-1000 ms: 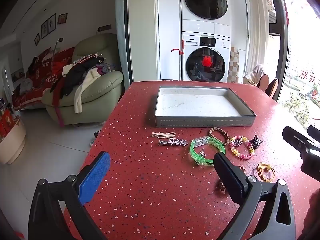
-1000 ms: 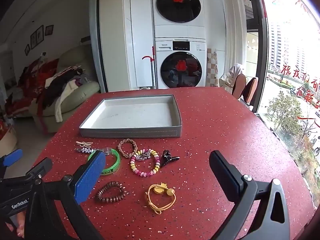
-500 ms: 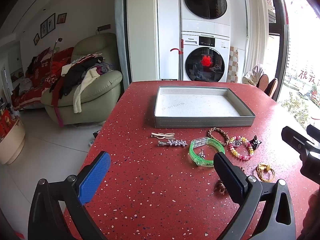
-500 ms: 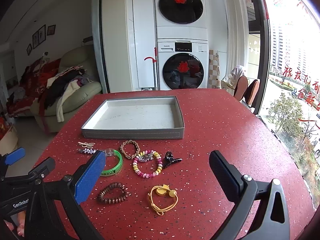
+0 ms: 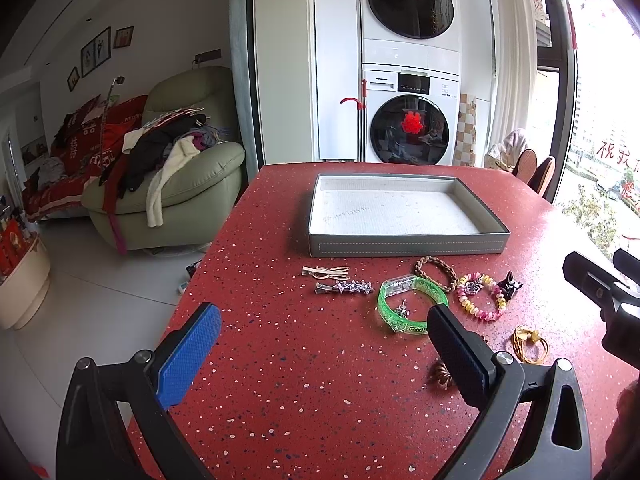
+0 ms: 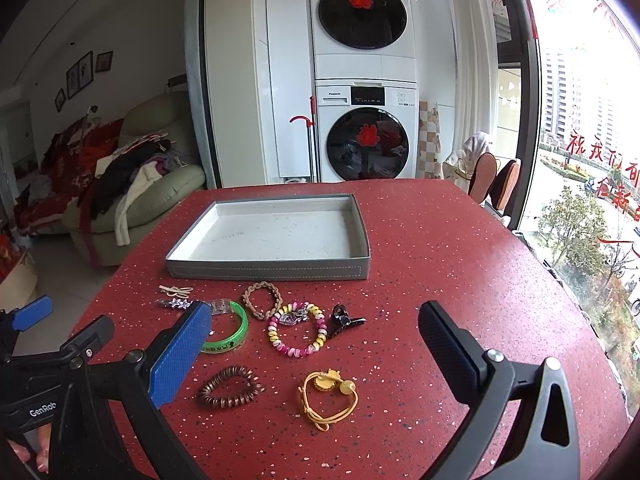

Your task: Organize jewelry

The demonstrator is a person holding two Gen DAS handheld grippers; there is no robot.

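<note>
Jewelry is lying scattered on a red speckled table (image 6: 460,248), just in front of a shallow grey tray (image 6: 268,270) with a stitched front wall and a white lining. A green translucent bangle (image 6: 234,330) is sitting beside a brown braided bracelet (image 6: 262,300) and a pink-and-yellow beaded bracelet (image 6: 296,330) with a silvery charm. A black claw clip (image 6: 344,320) is resting just beside the beads. Two flat hair clips are lying to the left, a pale one (image 5: 325,271) and one with silver stars (image 5: 346,287).

The right wrist view is showing a brown coiled hair tie (image 6: 229,392) and a yellow cord tie (image 6: 328,398) in full; in the left view the coiled tie is mostly hiding behind a finger. The left view alone is showing a small silver piece (image 5: 401,309) inside the bangle.

The left gripper (image 5: 320,350) is hovering wide open, holding nothing. The right gripper (image 6: 316,350) is likewise spread wide and empty above the table.
</note>
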